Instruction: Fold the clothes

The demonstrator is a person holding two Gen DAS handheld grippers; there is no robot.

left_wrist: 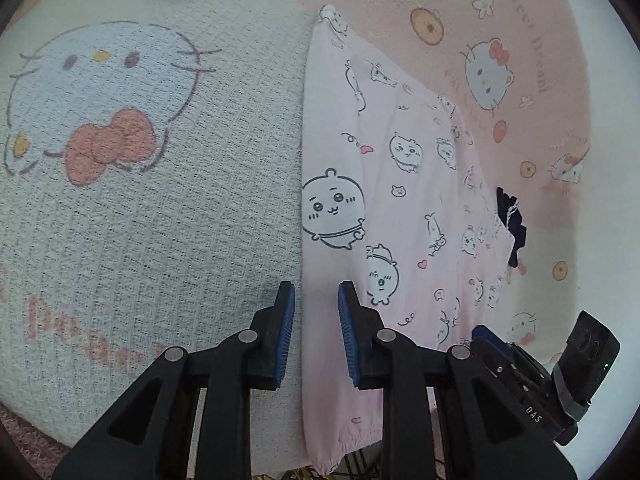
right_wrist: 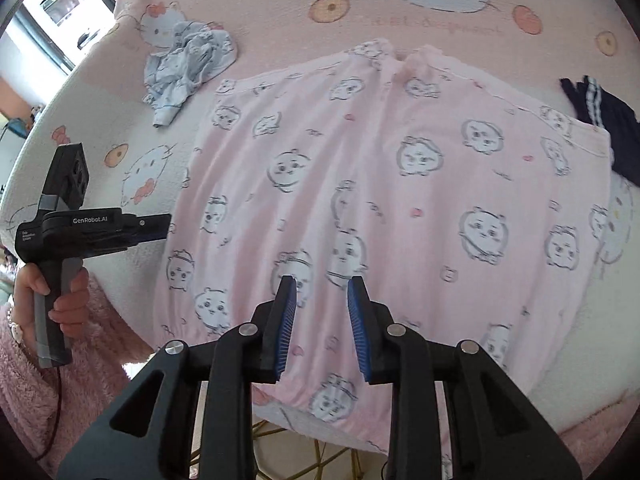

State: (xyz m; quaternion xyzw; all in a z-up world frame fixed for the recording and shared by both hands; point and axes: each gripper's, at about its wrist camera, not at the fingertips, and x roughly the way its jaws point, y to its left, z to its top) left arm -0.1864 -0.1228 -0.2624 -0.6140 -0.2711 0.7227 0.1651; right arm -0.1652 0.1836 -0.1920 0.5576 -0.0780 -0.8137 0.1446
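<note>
Pink pyjama trousers (right_wrist: 400, 184) printed with white cartoon faces lie flat on the bed, their elastic cuffs hanging at the near edge. In the left wrist view the same trousers (left_wrist: 400, 208) run away from me as a long strip. My left gripper (left_wrist: 316, 304) hovers open above their left edge, its blue pads apart and pressing on nothing. My right gripper (right_wrist: 322, 292) hangs open over the near part of the trousers, nothing between its pads. A hand (right_wrist: 60, 292) in a fluffy pink sleeve holds the left gripper (right_wrist: 160, 224) beside the trousers' left side.
A cat-print bedspread (left_wrist: 120, 208) covers the bed. A crumpled pale blue garment (right_wrist: 188, 68) lies at the far left. A dark navy garment with white stripes (right_wrist: 600, 124) lies by the trousers' right end. Gold wire legs (right_wrist: 320, 452) show below the bed's near edge.
</note>
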